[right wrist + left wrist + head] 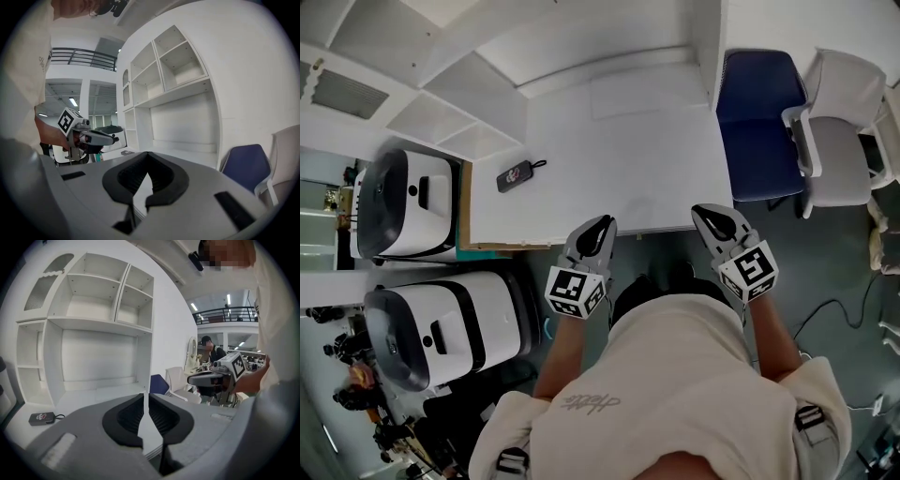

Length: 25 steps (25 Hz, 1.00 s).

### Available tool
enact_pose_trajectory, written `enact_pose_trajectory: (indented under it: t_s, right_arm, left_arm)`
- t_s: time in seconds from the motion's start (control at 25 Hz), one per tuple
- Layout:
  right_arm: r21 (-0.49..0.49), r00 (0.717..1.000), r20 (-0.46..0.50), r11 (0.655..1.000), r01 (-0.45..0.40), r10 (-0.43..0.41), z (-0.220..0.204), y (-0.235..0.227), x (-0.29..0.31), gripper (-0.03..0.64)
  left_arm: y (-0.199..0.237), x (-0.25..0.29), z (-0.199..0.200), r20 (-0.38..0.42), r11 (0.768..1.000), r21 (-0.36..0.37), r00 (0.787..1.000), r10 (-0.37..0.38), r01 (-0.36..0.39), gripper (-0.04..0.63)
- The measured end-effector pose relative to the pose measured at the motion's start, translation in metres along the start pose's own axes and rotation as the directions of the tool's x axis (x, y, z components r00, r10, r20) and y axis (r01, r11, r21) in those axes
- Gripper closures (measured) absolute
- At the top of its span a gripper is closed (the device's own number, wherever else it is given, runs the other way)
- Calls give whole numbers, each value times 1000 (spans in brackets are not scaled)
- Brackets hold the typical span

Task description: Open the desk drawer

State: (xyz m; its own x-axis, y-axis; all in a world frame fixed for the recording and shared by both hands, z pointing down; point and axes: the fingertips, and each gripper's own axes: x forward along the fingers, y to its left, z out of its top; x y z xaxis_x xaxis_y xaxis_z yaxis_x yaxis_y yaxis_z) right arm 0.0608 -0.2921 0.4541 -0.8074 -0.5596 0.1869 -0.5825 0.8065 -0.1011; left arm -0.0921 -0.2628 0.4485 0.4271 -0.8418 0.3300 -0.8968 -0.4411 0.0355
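Desk (619,150) near left gripper (602,225), right gripper (710,214), fingers (124,420) together

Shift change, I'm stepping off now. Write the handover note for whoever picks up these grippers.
Left gripper: jaws together, empty, held over the desk's near edge.
Right gripper: jaws together, empty, over the same edge, further right.
A small dark device lies near the desk's left side; not part of the job.
Done: nothing; no drawer shows pulled out.
Left: find the drawer, probably below that edge, grip it and pull it open.
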Motion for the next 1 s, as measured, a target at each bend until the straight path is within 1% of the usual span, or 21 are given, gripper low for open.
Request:
enact_pose_trajectory:
  t_s: [0.08, 0.16, 0.4, 0.48, 0.56, 0.68, 0.8, 1.0]
  right_arm:
    - [16, 1000, 2, 1000, 10, -10, -2, -3, -4, 618]
    - [23, 1000, -1, 1000, 16, -16, -4, -6, -8, 620]
    - [24, 999, -11, 999, 32, -31, -11, -9, -11, 620]
    - [30, 999, -22, 999, 36, -35, -15, -9, -13, 620]
    - [34, 999, -40, 999, 38, -37, -23, -8, -16, 620]
    - [45, 997, -68, 998, 35, -32, -36, -7, -18, 620]
    - [52, 996, -92, 998, 26, -21, -45, -4, -18, 620]
    - [31, 994, -113, 999, 14, -11, -50, -1, -10, 620]
  left_arm:
    - [-1, 5, -1, -12, 1000, -6, 1000, -3, 3, 573]
    - [-2, 12, -6, -30, 1000, -23, 1000, -11, 10, 506]
    - [4, 21, -31, -75, 998, -68, 997, -17, 12, 506]
    - [6, 25, -50, -111, 996, -89, 994, -25, 15, 506]
    - [8, 32, -77, -160, 992, -124, 987, -35, 15, 506]
    - [8, 42, -126, -248, 983, -184, 967, -58, 11, 506]
    - [1, 44, -174, -342, 970, -241, 934, -99, 15, 506]
    - [-1, 44, -237, -437, 942, -335, 886, -157, 2, 506]
